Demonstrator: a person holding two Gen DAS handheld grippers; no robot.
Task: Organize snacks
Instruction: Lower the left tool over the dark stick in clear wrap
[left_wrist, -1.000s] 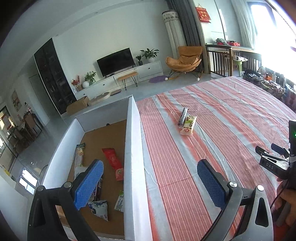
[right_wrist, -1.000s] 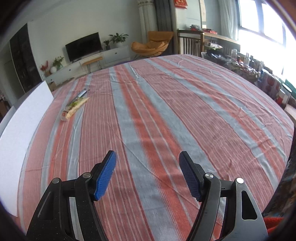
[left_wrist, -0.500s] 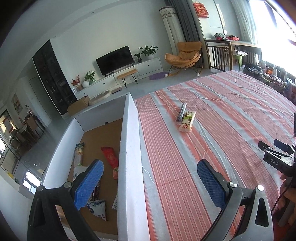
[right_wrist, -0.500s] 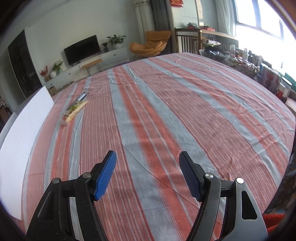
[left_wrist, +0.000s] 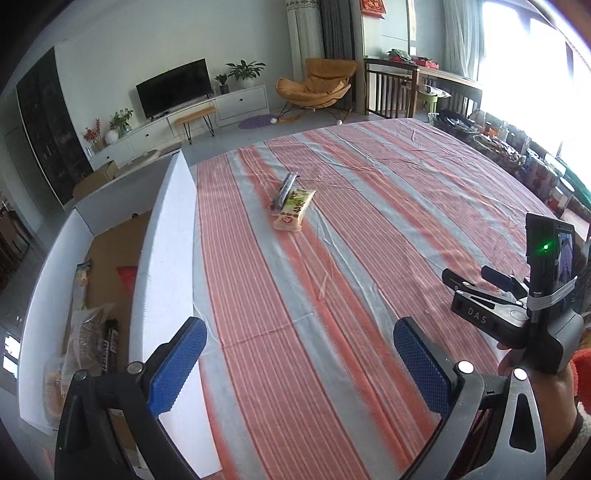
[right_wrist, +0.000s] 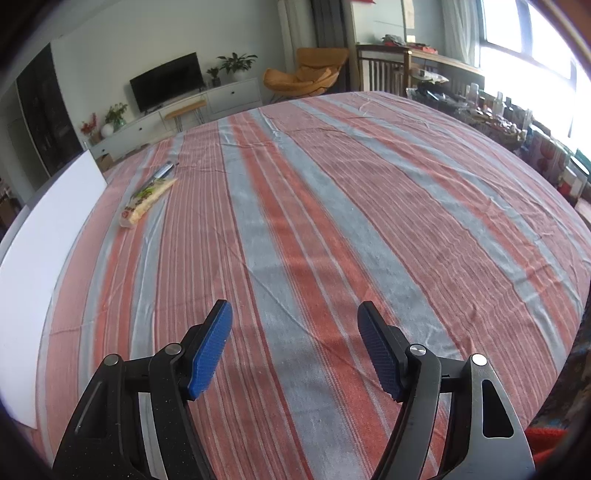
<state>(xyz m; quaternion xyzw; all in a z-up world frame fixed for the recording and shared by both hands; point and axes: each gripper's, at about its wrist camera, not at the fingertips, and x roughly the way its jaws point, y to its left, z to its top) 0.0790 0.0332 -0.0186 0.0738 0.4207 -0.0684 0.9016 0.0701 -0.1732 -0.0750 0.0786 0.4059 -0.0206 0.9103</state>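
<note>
Striped tablecloth (left_wrist: 369, 258): two snack packets (left_wrist: 293, 210) lie upper centre, awaiting sorting into the white box (left_wrist: 162, 258) at left; left gripper (left_wrist: 299, 360) and right gripper (right_wrist: 295, 347) both spread, empty.

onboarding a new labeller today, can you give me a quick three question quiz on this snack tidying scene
1. True or false: the left gripper is shut on a snack.
2. How many snack packets still lie on the striped cloth? A) none B) two C) five
3. Fill in: the white box stands to the ____ of the cloth in the left wrist view.

Key
1. False: its jaws stand open with nothing between them, as do those of the right gripper.
2. B: the green and cream packet and the dark slim packet beside it.
3. Left; it already holds several snacks.
</note>
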